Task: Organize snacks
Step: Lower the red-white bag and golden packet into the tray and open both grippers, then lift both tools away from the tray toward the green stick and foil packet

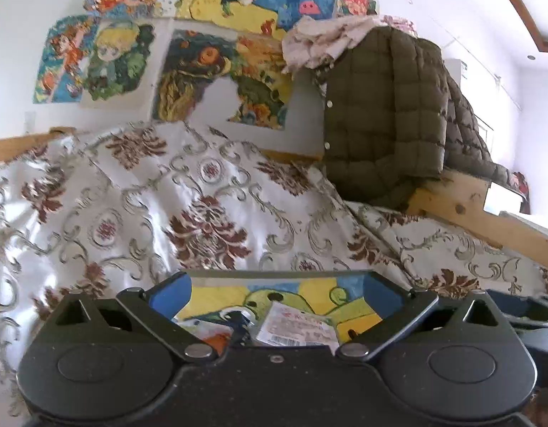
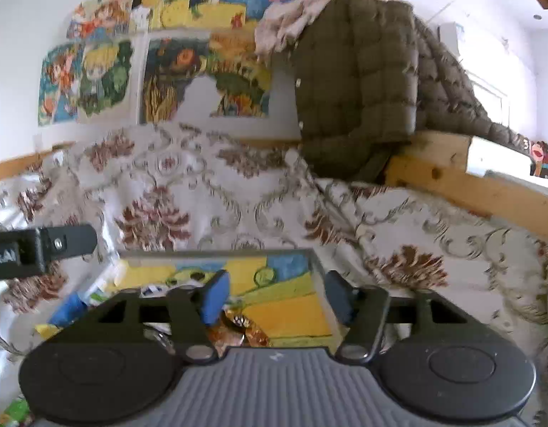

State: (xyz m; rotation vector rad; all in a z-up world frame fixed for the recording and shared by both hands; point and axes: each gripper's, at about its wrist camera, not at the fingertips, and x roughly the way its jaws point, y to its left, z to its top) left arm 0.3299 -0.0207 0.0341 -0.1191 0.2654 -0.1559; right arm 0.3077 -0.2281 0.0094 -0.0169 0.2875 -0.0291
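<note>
A shallow box (image 1: 274,274) with a yellow and blue painted floor lies on the patterned cloth. In the left wrist view my left gripper (image 1: 275,293) stands wide open above it, nothing between its blue pads (image 1: 170,297). Below it lie a white packet with red print and a barcode (image 1: 295,327) and an orange and white packet (image 1: 211,336). In the right wrist view my right gripper (image 2: 277,297) is open over the same box (image 2: 217,253), above a gold-brown foil snack (image 2: 238,331). The left gripper's finger (image 2: 60,245) shows at the left edge.
A floral white and brown cloth (image 1: 203,195) covers the surface. An olive quilted jacket (image 1: 380,106) hangs over a wooden frame (image 1: 462,206) at the right. Painted pictures (image 1: 217,71) cover the wall. A blue packet (image 2: 67,307) and a green packet (image 2: 14,409) lie left of the box.
</note>
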